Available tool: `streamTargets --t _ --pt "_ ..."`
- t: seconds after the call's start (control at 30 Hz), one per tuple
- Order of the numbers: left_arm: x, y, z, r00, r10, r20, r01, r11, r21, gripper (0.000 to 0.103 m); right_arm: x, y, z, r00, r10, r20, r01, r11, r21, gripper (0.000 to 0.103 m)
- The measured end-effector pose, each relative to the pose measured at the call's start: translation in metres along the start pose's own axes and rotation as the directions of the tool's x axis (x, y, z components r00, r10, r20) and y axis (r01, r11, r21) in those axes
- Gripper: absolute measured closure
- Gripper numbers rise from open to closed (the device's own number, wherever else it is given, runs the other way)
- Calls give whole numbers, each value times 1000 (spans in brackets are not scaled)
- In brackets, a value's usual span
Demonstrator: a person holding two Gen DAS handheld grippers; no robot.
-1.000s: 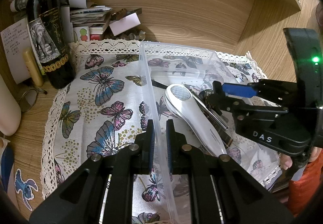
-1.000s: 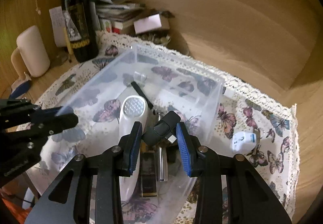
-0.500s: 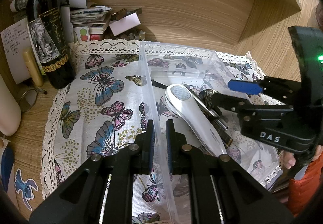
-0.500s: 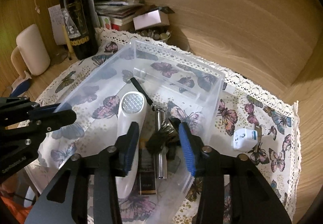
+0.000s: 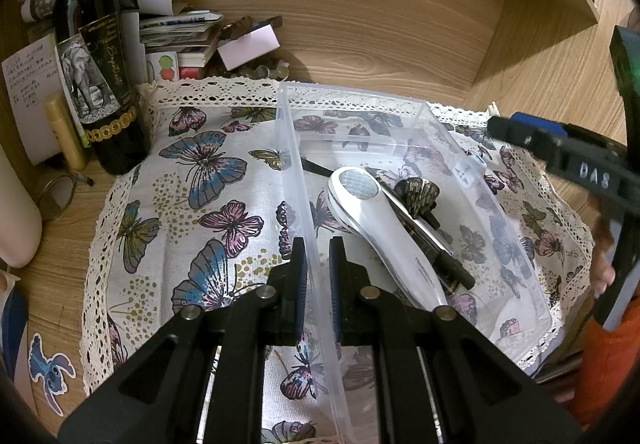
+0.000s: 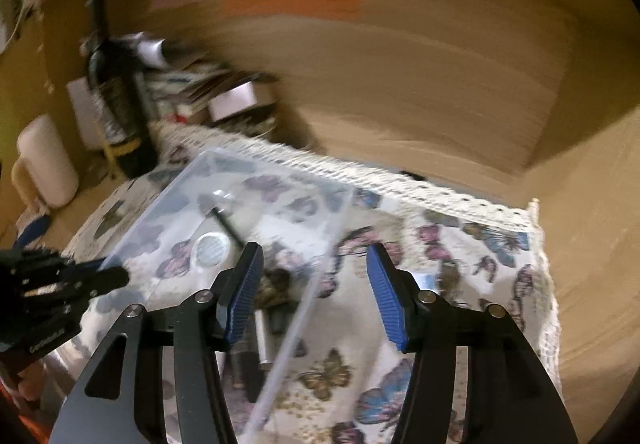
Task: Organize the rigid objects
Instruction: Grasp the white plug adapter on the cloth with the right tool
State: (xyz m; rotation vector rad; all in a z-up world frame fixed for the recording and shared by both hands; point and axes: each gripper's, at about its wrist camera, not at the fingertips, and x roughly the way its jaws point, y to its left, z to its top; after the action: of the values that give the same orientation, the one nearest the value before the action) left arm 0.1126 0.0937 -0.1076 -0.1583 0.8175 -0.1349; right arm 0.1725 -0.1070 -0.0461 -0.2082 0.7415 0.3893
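The bin (image 5: 500, 212) is clear, smooth plastic, standing on a matt woven cloth (image 5: 180, 204) with a rough lace edge, over the grained wood desk (image 5: 60, 276). Inside lies a glossy white plastic device (image 5: 384, 228). The bottle (image 5: 96, 56) is dark, shiny glass with a paper label, and both tongs are matt black with ribbed blue pads (image 6: 386, 298).

A dark wine bottle (image 5: 96, 84) stands beside stacked papers (image 5: 176, 32) at the butterfly cloth's (image 5: 208, 204) far corner.

- Left gripper (image 5: 318, 268): black angular arms showing silver round screws, with blue ribbed pads lining its fingers.
- Right gripper (image 6: 316, 292): matching black frame (white "DAS" lettering showing), glowing a green light.
- Orange sleeve showing beside bare skin.
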Motion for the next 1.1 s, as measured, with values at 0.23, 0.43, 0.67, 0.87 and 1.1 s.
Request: streamTargets --t 0.23,0.43,0.67,0.87,1.1 --pt "-1 1 0 1000 -2 -1 2 1000 -2 94 4 -41 2 996 -86 -5 86 993 84 53" --pt "-1 1 -1 1000 -1 0 1 1000 -1 94 25 -72 -2 993 -98 -69 108 983 149 52" --pt "-1 3 -1 1000 -4 -2 4 1000 -4 94 67 -80 -19 982 -74 -173 101 982 159 52" --pt "-1 4 -1 1000 -6 -1 6 1000 -9 94 96 -82 -31 970 -54 -236 97 980 172 52" --pt "-1 5 -1 1000 -6 -1 6 1000 -8 94 93 -78 -31 976 -43 -212 78 984 160 58"
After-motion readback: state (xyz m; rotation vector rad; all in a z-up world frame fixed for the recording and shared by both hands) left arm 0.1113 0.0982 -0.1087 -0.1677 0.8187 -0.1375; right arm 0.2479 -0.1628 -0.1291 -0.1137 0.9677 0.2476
